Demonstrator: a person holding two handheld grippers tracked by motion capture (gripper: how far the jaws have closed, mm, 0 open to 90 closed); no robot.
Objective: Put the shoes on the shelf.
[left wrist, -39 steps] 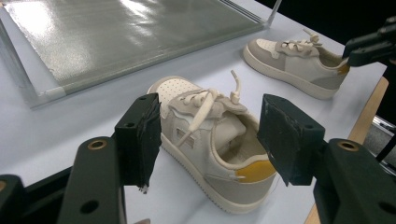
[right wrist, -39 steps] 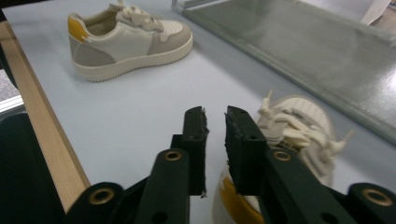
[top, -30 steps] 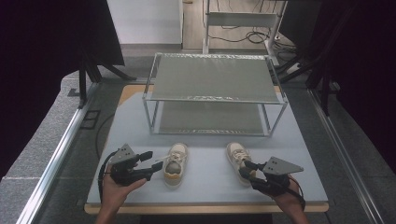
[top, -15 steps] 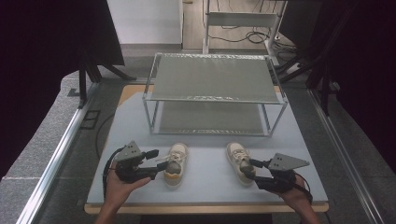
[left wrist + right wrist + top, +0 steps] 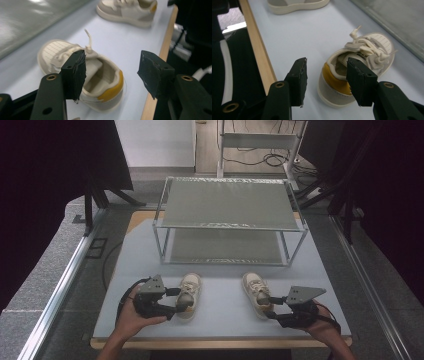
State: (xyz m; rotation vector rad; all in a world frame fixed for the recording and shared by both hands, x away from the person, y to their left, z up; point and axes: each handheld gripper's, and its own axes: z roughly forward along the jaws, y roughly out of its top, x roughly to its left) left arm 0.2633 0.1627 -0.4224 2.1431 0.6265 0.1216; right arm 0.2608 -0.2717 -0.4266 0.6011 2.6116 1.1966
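Both shoes on surface (image 5: 220,312), rack (image 5: 230,217) empty; left tool (image 5: 176,301) wide open at left shoe (image 5: 189,290), right tool (image 5: 270,306) open at right shoe (image 5: 256,290), nothing gripped yet.

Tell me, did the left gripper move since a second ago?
Yes. The left gripper slid right, closer to the left shoe, which stayed put.

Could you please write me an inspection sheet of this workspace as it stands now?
Surface: pale blue table with a wooden front edge.
Job's things: left shoe and right shoe flat in front of a bare two-tier rack.
Clutter: nothing seen.
Grippers: left tongs open, one jaw inside the left shoe's heel opening; right tongs open at the right shoe's yellow heel.
Cables: cables on the floor beyond the rack.
Surroundings: dark curtains, grey floor.
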